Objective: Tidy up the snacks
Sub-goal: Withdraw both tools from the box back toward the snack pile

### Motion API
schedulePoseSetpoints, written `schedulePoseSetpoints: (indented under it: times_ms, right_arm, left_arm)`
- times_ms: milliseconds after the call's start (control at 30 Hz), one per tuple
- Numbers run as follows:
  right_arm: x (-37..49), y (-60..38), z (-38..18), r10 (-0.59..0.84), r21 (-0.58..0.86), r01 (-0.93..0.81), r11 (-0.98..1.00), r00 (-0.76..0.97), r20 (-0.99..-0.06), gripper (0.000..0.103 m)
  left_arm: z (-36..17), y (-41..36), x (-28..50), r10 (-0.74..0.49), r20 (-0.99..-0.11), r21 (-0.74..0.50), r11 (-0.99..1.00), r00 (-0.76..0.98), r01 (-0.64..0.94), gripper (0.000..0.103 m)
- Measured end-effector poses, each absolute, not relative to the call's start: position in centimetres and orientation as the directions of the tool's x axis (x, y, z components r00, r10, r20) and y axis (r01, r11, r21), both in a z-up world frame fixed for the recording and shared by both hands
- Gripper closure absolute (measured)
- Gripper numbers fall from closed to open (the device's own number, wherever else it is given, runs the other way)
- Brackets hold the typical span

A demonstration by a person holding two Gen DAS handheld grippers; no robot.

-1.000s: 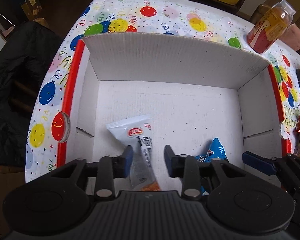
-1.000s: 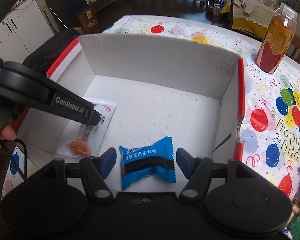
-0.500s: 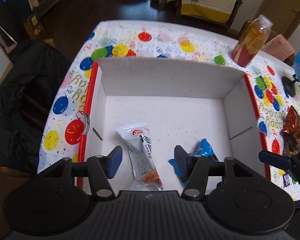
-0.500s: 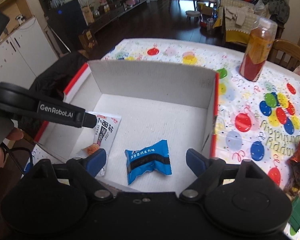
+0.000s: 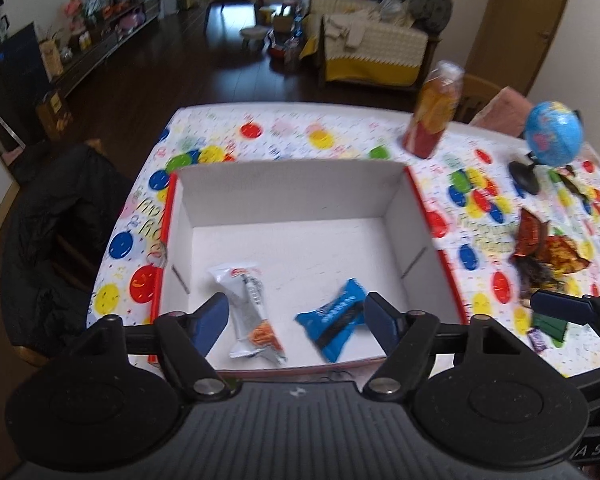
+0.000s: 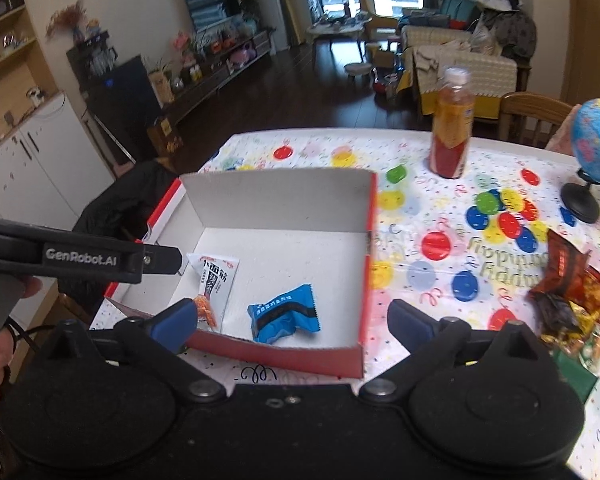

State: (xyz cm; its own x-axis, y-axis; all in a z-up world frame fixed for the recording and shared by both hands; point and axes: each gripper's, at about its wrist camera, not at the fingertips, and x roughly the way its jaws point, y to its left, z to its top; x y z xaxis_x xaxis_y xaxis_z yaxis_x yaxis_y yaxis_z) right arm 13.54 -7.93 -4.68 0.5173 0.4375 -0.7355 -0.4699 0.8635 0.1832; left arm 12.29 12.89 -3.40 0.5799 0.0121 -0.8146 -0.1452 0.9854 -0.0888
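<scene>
A white cardboard box with red outer walls (image 5: 292,196) (image 6: 276,208) stands on the balloon-print tablecloth. Inside lie a white snack packet (image 5: 250,312) (image 6: 214,284) and a blue snack packet (image 5: 334,322) (image 6: 284,314). My left gripper (image 5: 296,320) is open and empty, high above the box's near edge. My right gripper (image 6: 292,322) is open and empty, also raised over the near edge. A pile of loose snack packets (image 5: 540,256) (image 6: 576,296) lies on the table to the right of the box.
An orange drink bottle (image 5: 434,110) (image 6: 452,124) stands behind the box at the right. A small blue globe on a black stand (image 5: 550,140) (image 6: 596,148) is further right. A dark jacket on a chair (image 5: 48,248) is left of the table.
Both grippers have opened wider and risen up and back from inside the box. The white and blue packets stay lying on the box floor.
</scene>
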Motion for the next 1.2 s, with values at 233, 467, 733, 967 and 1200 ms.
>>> schedulePoseSetpoints:
  times_ms: [233, 467, 733, 967, 1200]
  right_arm:
    - [11.4, -12.4, -3.9, 0.418, 0.21, -0.393, 0.895, 0.579, -0.7, 0.0]
    - [10.0, -17.8, -4.6, 0.398, 0.238, -0.325, 0.916, 0.644, -0.654, 0.0]
    - [10.1, -24.1, -5.6, 0.268, 0.161, -0.218, 0.963, 0.688, -0.675, 0.0]
    - [11.3, -29.6, -6.9, 0.187, 0.144, -0.121, 0.982, 0.7, -0.69, 0.0]
    - [13.3, -33.1, -9.7, 0.177, 0.136, -0.113, 0.984, 0.66, -0.73, 0.001]
  left_arm:
    - [-2.2, 9.6, 10.5, -0.04, -0.761, -0.104, 0.993, 0.648, -0.061, 0.019]
    - [-2.6, 5.9, 10.1, -0.114, -0.727, -0.142, 0.99, 0.677, 0.014, 0.008]
    - [-3.3, 0.6, 11.9, -0.189, -0.715, -0.184, 0.98, 0.673, 0.08, 0.004]
    - [-4.4, -4.6, 14.5, -0.247, -0.728, -0.221, 0.968, 0.64, 0.122, 0.004]
    - [-5.8, -10.3, 17.6, -0.223, -0.75, -0.157, 0.975, 0.623, 0.16, 0.004]
